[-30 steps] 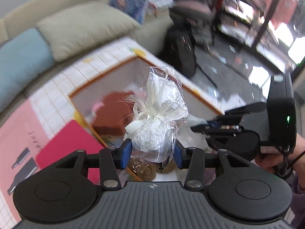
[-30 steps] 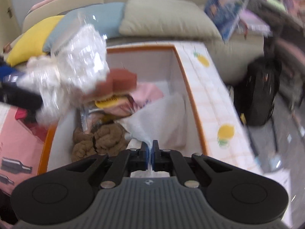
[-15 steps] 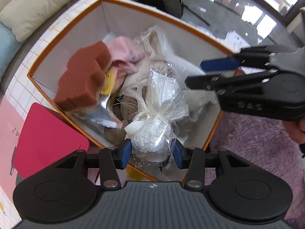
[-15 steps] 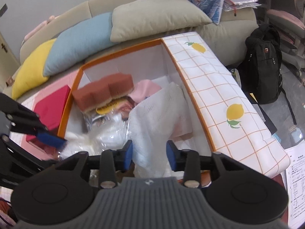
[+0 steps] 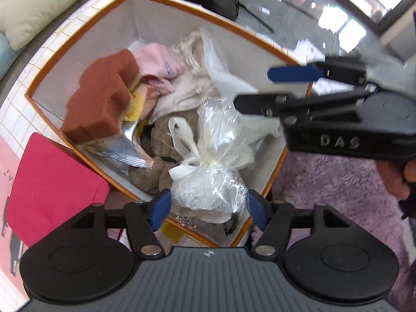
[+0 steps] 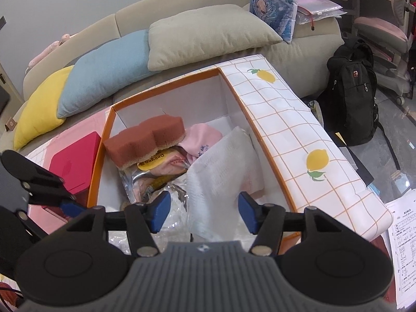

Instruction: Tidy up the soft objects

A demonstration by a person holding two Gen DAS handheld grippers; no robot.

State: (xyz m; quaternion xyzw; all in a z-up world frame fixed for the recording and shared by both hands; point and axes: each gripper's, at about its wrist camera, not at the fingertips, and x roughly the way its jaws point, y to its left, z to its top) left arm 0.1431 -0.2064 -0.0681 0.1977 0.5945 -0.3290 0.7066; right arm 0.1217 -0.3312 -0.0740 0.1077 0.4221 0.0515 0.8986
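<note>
Cellophane bundle [image 5: 208,184] sits between the blue pads of the left hand-held gripper [image 5: 209,208], whose jaws stand apart on either side of it; whether the pads touch the wrap I cannot tell. The bundle is at the near end of the orange-rimmed box [image 5: 166,2], over a brown plush toy [image 5: 161,143]. It is a white rounded lump wrapped in clear crinkled film, tied at the neck with a cream ribbon bow [image 5: 187,161], the loose film flaring beyond the knot. Its long axis runs away from the gripper toward the far wall of the box, the round end nearest the pads and the flared end pointing forward. Further in lie a brown sponge [image 5: 101,98], a pink cloth [image 5: 156,65] and a white cloth [image 6: 223,171]. The right hand-held gripper [image 6: 204,213] hangs over the same box with its jaws wide apart, holding nothing. A red case [image 5: 52,182] lies just outside the box
</note>
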